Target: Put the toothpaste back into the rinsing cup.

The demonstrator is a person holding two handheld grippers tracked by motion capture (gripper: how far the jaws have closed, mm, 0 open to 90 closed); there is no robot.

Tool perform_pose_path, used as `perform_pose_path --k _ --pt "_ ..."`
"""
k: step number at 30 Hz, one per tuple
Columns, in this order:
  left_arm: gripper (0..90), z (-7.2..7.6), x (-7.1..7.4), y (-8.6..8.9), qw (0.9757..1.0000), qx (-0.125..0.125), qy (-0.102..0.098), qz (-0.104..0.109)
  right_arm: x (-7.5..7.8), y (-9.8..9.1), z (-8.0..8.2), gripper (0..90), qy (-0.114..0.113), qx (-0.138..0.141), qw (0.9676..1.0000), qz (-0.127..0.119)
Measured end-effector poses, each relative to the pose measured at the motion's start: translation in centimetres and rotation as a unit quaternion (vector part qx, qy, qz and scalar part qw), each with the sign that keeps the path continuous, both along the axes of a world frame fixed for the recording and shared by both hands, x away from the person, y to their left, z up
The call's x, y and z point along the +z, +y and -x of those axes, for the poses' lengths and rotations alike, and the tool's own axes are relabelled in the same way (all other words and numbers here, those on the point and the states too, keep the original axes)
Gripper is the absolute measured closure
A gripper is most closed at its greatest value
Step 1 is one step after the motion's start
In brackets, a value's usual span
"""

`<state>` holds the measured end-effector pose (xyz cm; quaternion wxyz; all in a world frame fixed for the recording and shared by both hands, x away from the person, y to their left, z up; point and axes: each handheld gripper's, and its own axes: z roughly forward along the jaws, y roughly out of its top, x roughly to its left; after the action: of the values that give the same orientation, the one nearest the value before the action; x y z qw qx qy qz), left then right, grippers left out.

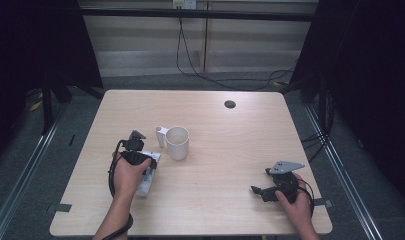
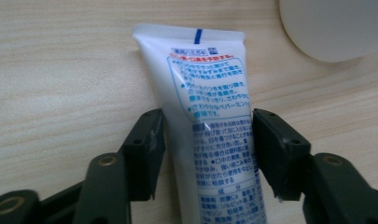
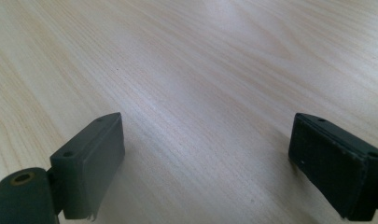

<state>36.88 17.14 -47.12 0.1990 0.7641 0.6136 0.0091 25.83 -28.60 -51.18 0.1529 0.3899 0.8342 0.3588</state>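
Note:
A white tube (image 2: pixel 207 93) with blue and red print lies flat on the wooden table (image 1: pixel 225 165), its crimped end pointing away from me. My left gripper (image 2: pixel 207 149) has a black jaw pressed against each side of the tube's middle. From the high view the tube (image 1: pixel 149 176) pokes out beside the left hand, and the left gripper (image 1: pixel 148 167) sits over it, just left of a white mug (image 1: pixel 177 142). The mug's rounded side (image 2: pixel 336 28) fills the upper right corner. My right gripper (image 1: pixel 256 190) rests low near the front right of the table, and its jaws (image 3: pixel 205 163) stand wide apart over bare wood.
The mug stands upright with its handle (image 1: pixel 161 135) pointing left. A dark round cable hole (image 1: pixel 230 104) sits near the table's far edge. Black cables trail on the floor behind and to the right of the table. Dark curtains flank both sides.

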Motion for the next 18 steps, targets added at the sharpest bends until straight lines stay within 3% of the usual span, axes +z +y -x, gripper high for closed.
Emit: perform_pose_path --k 5,8,14,18 --pt "58.1 0.0 0.3 -0.2 1.0000 0.004 0.000 -0.007 0.0 0.0 0.0 10.2 0.000 0.000 1.0000 0.000" --pt "65.6 0.1 0.7 -0.4 0.9998 0.000 -0.012 -0.015 0.0 0.0 0.0 10.2 0.001 0.000 1.0000 0.000" --pt "68.5 0.3 1.1 -0.1 0.9996 -0.009 -0.019 -0.020 0.0 0.0 0.0 10.2 0.000 0.000 1.0000 0.000" --pt "68.8 0.6 1.5 0.3 0.9995 -0.008 -0.029 -0.004 0.0 0.0 0.0 10.2 0.000 0.000 1.0000 0.000"
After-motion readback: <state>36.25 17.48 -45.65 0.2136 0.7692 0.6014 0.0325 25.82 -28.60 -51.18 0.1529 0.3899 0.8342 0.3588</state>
